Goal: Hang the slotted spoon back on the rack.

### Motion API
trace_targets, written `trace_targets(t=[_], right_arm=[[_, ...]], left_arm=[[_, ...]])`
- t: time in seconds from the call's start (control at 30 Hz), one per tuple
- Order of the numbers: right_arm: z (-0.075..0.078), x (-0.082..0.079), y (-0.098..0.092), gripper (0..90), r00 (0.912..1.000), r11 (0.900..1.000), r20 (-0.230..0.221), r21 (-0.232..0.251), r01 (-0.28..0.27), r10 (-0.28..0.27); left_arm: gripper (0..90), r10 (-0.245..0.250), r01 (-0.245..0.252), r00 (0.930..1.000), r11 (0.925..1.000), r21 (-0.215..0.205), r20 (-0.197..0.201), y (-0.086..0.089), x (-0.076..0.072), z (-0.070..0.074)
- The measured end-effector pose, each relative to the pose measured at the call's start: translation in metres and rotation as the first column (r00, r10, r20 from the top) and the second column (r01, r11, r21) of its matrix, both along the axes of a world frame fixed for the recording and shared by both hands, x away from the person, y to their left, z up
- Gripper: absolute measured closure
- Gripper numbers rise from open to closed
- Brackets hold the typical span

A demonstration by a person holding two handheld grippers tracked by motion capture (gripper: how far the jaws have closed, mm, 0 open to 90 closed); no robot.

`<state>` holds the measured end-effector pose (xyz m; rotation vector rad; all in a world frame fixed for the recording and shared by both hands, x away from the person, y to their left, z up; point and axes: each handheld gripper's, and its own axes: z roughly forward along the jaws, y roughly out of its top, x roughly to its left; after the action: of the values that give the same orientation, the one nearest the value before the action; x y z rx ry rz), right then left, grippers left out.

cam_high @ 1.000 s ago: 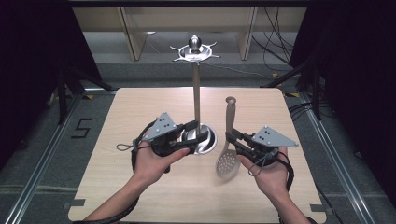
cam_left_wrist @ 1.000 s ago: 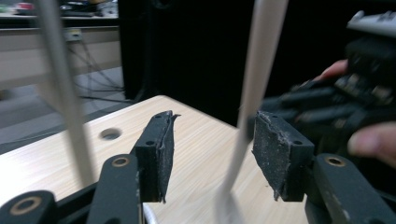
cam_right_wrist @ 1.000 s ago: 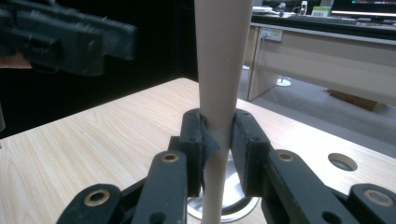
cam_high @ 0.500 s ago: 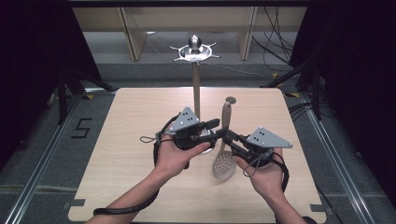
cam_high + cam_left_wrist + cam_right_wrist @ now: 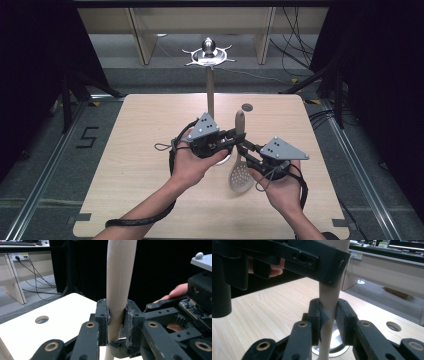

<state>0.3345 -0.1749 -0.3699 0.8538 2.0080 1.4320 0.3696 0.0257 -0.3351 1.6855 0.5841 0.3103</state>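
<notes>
Your left claw [image 5: 231, 141] has just clenched on the spoon [image 5: 238, 165] handle above the surface [image 5: 140, 150]. Your right claw [image 5: 245, 150], just easing open, still grips the handle lower down.

White numeral "5" [image 5: 85, 137] marked on the dark grey floor left of the pale wooden counter [image 5: 150, 125], seen from the high view, no other text, label or brand legible in either gripper view
</notes>
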Motion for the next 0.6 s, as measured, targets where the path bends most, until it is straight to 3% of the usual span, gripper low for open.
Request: trace_targets(t=[0.03,0.17,0.4,0.43,0.53,0.6], right_arm=[[0.001,0.0,0.0,59.8,0.9998,1.0,0.009,-0.023,0.02,-0.02],[-0.002,-0.004,-0.003,48.6,0.9995,0.999,-0.015,-0.039,0.029,-0.029],[-0.009,-0.012,-0.016,42.4,0.9992,0.999,-0.033,-0.039,0.022,-0.023],[-0.01,-0.013,-0.017,42.2,0.9982,0.999,-0.052,-0.022,0.027,-0.029],[-0.014,-0.013,-0.023,41.9,0.9983,0.999,-0.052,-0.03,0.024,-0.025],[-0.019,-0.012,-0.028,41.9,0.9968,0.999,-0.074,-0.032,0.026,-0.029]], left_arm=[[74.6,0.001,-0.001,1.0,1.0,-0.003,0.005,0.002,0.0,0.002],[74.6,0.014,-0.014,0.9998,0.9999,0.002,0.015,0.008,0.001,0.006],[74.7,0.036,-0.037,0.999,0.9993,0.011,0.027,0.021,0.006,0.011],[74.7,0.036,-0.037,0.999,0.9993,0.011,0.028,0.023,0.007,0.012],[74.7,0.035,-0.036,0.9988,0.9993,0.014,0.034,0.026,0.007,0.013],[74.7,0.038,-0.039,0.9986,0.9992,0.013,0.035,0.029,0.008,0.015]])
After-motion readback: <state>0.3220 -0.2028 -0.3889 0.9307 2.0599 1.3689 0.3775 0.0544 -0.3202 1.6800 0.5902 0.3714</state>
